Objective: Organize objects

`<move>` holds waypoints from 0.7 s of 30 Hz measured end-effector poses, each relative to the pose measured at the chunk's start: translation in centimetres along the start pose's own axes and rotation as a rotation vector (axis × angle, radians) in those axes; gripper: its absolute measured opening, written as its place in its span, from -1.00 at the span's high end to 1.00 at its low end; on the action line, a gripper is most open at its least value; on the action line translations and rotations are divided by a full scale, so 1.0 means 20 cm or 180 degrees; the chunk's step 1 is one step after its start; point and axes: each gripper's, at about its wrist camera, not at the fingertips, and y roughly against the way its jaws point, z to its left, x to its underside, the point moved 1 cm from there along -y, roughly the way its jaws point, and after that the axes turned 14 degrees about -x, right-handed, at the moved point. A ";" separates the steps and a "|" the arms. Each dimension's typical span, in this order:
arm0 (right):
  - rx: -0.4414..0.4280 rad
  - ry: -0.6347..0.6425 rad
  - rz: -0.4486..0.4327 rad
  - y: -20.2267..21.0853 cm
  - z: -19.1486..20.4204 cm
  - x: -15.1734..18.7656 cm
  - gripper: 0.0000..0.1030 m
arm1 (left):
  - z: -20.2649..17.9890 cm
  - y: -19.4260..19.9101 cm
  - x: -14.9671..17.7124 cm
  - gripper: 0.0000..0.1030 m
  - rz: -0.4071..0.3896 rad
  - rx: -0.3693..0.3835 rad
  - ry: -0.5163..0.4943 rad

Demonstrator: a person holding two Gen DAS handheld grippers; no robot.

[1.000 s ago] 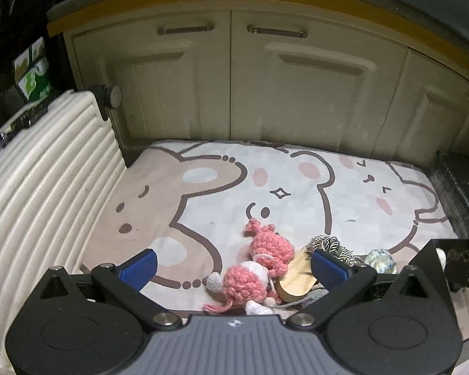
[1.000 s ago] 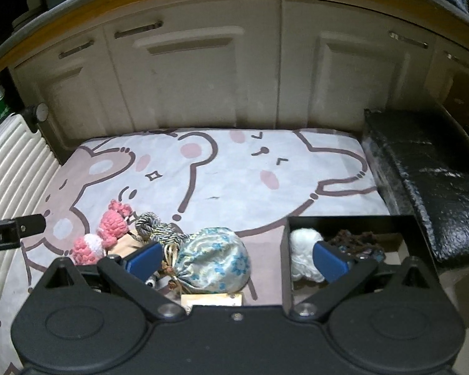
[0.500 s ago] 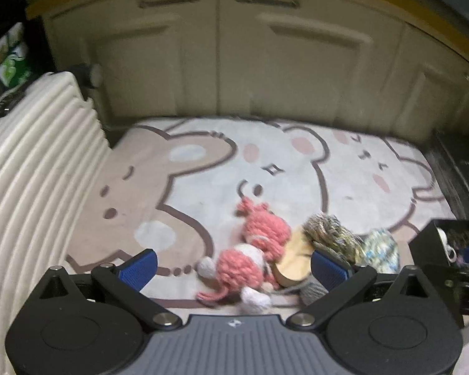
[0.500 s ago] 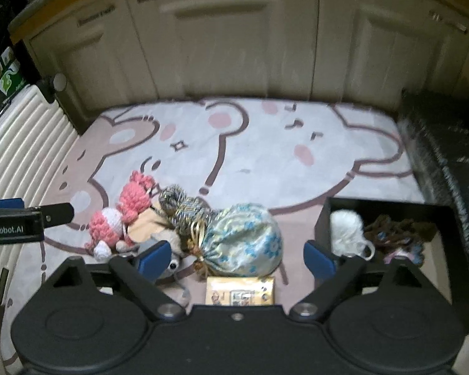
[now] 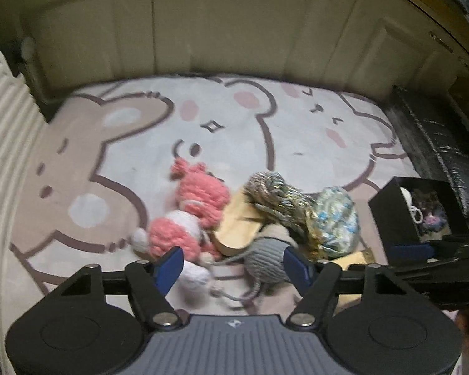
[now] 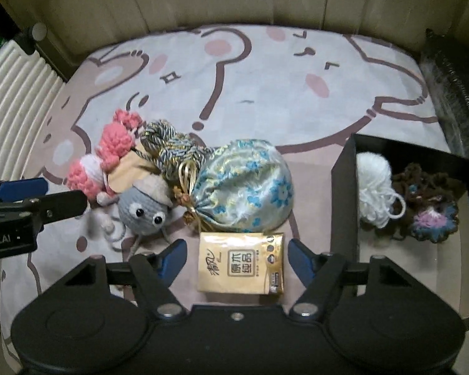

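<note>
Underneath, a cartoon-bear mat meets cream cabinet doors.

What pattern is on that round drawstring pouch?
The pouch is pale shiny fabric with blue flowers and gold threads, clearest in the right wrist view.

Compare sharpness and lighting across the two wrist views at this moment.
Left wrist: dim, motion-smeared; pink crochet toy soft-edged. Right wrist: crisper; print on the tissue pack is legible, though the cabinets behind are dark. Both bend straight lines at the edges, fisheye-style.
</note>
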 end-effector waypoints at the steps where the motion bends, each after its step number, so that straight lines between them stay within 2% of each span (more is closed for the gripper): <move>1: 0.0003 0.0017 0.0028 -0.01 0.00 0.00 -0.39 | -0.01 -0.01 0.00 -0.32 0.0035 0.0026 0.0013; 10: 0.0110 0.0264 0.0308 -0.13 0.02 0.00 -0.29 | -0.07 -0.13 0.00 -0.21 0.0379 0.0238 0.0151; 21: 0.0185 0.0640 0.0411 -0.20 0.04 0.03 -0.48 | -0.13 -0.23 -0.01 -0.17 0.0589 0.0291 0.0172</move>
